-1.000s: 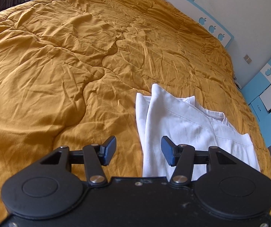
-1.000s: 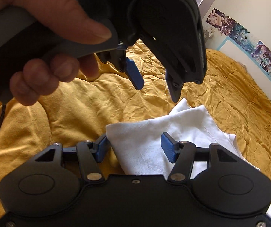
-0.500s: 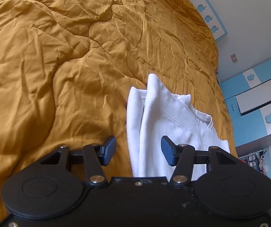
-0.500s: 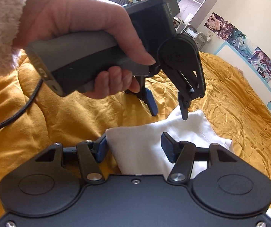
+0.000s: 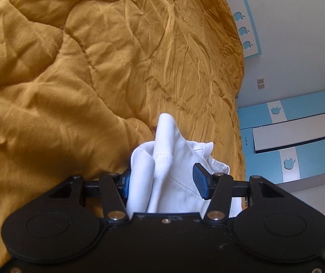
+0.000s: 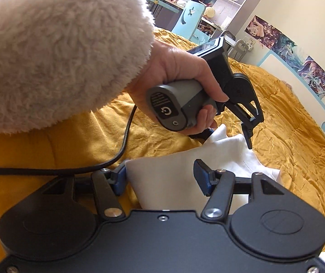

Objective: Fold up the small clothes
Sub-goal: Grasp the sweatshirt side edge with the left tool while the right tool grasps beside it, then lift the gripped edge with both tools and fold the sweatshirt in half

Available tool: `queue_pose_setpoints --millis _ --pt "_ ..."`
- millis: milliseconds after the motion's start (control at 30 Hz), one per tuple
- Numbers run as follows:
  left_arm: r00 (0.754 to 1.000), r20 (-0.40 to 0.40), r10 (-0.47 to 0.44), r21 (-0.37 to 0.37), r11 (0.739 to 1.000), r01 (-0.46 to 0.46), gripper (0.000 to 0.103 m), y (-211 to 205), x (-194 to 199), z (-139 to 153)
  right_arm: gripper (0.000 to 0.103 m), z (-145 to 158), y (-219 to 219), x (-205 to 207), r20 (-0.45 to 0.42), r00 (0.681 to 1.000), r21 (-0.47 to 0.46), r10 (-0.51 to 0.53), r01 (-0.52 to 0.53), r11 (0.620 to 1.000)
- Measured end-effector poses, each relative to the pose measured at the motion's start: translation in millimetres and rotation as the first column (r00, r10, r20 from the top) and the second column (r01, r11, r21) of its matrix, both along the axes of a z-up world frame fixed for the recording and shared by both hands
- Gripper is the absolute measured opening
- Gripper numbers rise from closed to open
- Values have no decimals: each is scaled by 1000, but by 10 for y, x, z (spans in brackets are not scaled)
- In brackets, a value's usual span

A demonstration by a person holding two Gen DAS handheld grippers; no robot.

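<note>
white folded garment (image 5: 169, 177) sits on the mustard duvet (image 5: 94, 68), bunched up between the wide-open jaws of the left gripper (image 5: 161, 183). right gripper (image 6: 160, 178) is spread open too, with the cloth's near corner lying between its pads.

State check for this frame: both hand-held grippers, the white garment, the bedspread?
left hand-held gripper: open, fingers either side of bunched cloth
right hand-held gripper: open, astride the near corner
white garment: partly folded, one part standing up in a peak
mustard bedspread: spread out, wrinkled
</note>
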State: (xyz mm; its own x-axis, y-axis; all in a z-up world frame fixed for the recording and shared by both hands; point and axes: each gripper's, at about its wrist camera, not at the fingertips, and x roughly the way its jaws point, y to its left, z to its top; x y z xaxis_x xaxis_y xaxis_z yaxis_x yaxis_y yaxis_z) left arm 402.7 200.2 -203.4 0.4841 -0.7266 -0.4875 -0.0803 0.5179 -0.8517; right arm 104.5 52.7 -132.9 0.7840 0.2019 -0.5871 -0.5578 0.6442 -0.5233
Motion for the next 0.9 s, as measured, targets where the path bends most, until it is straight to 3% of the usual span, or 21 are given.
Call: queue_pose_setpoints --millis 100,133,367,500,600,900 --pt "999 34 -7 48 999 5 35 -67 0 42 57 4 -19 8 -7 1000 9 -2 2 1000" --pt "999 39 -12 82 997 9 10 -89 0 57 56 15 -36 26 -13 1000 16 -4 5 1000" --pt "1000 28 8 61 998 -10 9 -72 -23 64 18 20 -49 -7 -47 999 50 13 -11 999" --pt "999 46 16 29 999 -17 9 -103 -48 216 13 127 -216 27 -78 997 168 -18 31 985" --pt "998 56 28 18 999 -29 9 -187 -48 373 12 280 -416 77 -128 990 304 -65 101 947" --pt "993 108 51 -37 998 -47 9 -754 -78 885 11 721 -1305 -90 -126 973 561 -196 233 794"
